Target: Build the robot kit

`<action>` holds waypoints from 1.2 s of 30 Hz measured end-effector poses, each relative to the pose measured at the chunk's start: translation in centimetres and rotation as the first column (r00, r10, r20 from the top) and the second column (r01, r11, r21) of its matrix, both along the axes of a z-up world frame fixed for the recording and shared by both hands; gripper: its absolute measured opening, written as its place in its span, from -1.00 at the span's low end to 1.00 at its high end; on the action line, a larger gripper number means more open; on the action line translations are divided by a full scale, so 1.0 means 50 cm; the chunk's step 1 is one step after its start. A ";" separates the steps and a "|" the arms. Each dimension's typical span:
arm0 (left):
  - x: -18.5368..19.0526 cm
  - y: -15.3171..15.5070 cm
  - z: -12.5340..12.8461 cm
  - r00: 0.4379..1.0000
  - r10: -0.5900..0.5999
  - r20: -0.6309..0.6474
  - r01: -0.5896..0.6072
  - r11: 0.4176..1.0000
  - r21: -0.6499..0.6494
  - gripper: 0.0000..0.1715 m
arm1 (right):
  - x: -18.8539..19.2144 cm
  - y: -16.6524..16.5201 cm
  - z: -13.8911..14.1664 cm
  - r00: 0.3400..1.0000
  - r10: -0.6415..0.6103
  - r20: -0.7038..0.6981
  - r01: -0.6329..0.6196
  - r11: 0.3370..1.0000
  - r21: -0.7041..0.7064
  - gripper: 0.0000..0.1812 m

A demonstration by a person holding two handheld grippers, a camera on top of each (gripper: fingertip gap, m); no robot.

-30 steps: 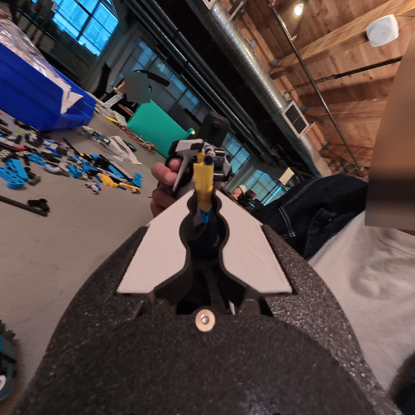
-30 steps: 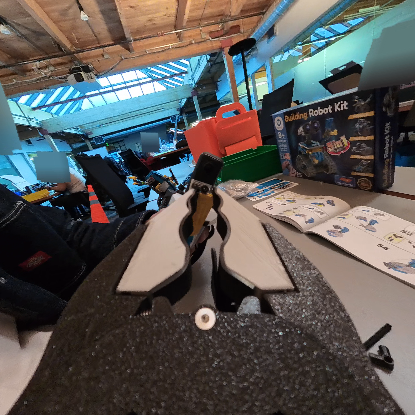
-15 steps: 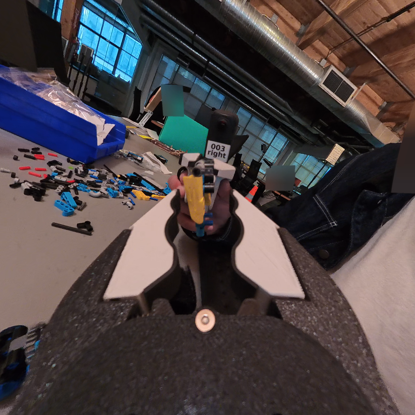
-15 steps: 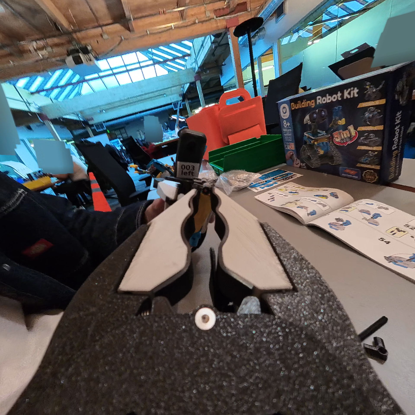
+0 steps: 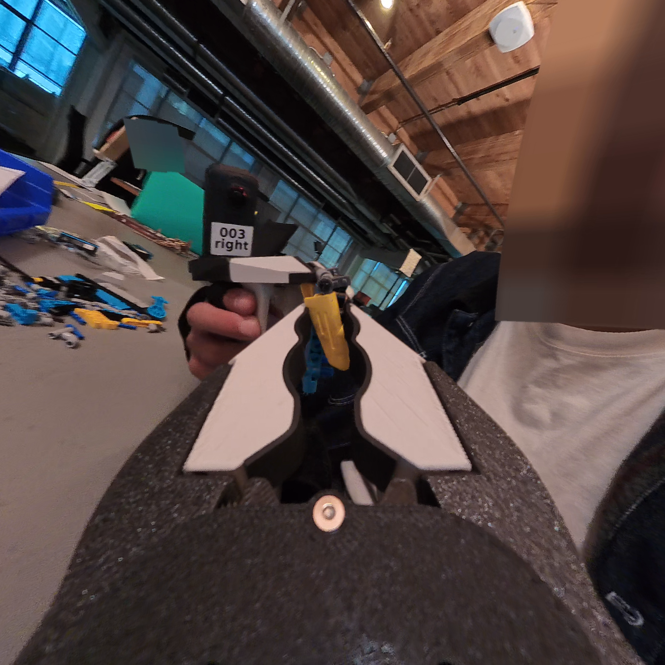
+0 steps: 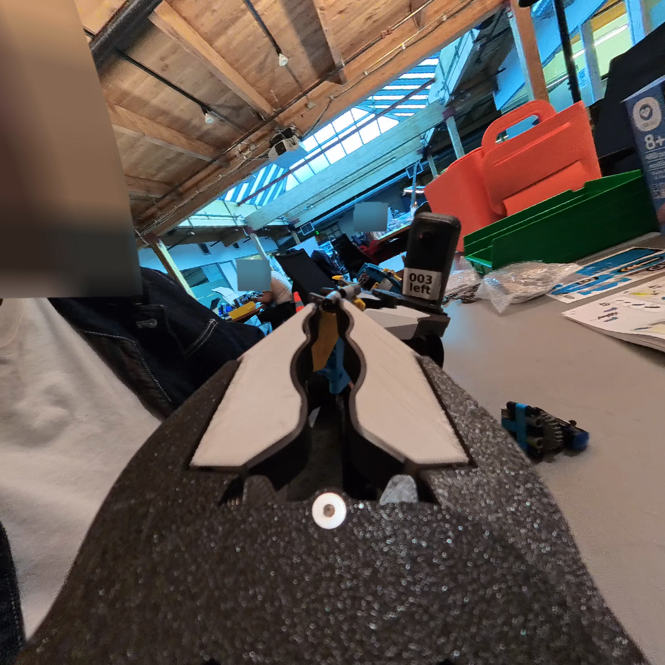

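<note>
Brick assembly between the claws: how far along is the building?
Done: a yellow panel, blue beams and a black pin are joined into one brick assembly. In hand: the left claw and the right claw both grip it above the table. Left: many loose bricks lie there, and a blue geared module lies apart.

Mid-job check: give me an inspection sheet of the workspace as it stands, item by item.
Surface: grey table, partly littered.
Job's things: yellow and blue assembly, held in the air between both tongs.
Clutter: loose parts pile; blue bin; small geared block; open booklet; plastic bags; green tray; orange case.
Grippers: left tongs shut on the assembly; right tongs shut on its dark pin end.
Cables: nothing seen.
Surroundings: person in white shirt and denim jacket close behind; wooden ceiling with metal duct.
</note>
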State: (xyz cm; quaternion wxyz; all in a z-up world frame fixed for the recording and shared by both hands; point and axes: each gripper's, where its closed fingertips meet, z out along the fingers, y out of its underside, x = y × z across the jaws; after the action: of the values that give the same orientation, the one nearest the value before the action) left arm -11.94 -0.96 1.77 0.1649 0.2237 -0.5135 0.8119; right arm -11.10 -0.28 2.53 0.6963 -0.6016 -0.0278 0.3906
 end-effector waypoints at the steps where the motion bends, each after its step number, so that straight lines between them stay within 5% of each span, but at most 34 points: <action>1: -0.002 -0.001 0.001 1.000 -0.012 -0.006 0.012 1.000 -0.011 -0.81 | -0.002 -0.001 0.001 1.000 0.002 0.007 -0.002 1.000 0.004 -0.91; 7: 0.016 0.010 -0.003 0.998 0.000 -0.064 -0.003 0.999 -0.045 -0.81 | 0.016 0.008 -0.004 0.996 -0.080 0.026 0.080 0.997 -0.008 -0.89; 10: 0.014 0.024 0.009 0.996 -0.028 -0.080 0.019 0.994 -0.111 -0.81 | 0.029 -0.006 0.017 0.996 -0.088 -0.021 0.089 0.995 0.049 -0.73; 16: 0.006 0.009 -0.001 0.995 -0.059 -0.084 0.053 0.996 -0.073 -0.80 | 0.014 -0.006 0.011 0.996 0.020 -0.084 -0.019 1.000 0.014 -0.69; 25: 0.062 0.009 -0.047 0.959 0.272 0.078 -0.283 0.935 0.215 -0.79 | 0.055 0.020 -0.031 0.988 -0.155 0.027 0.157 0.983 -0.091 -0.84; 29: 0.054 0.015 -0.036 0.972 0.232 0.049 -0.237 0.957 0.166 -0.68 | 0.062 0.014 -0.023 0.988 -0.156 -0.003 0.156 0.985 -0.074 -0.84; 36: 0.049 0.021 -0.033 0.980 0.198 0.033 -0.201 0.970 0.137 -0.85 | 0.070 -0.001 -0.002 0.989 -0.131 -0.076 0.129 0.991 -0.026 -0.85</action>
State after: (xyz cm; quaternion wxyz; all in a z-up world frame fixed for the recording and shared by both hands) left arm -9.51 0.07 0.10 0.0616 0.2772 -0.5454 0.7886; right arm -7.62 -0.33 2.44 0.7144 -0.5938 0.0424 0.3676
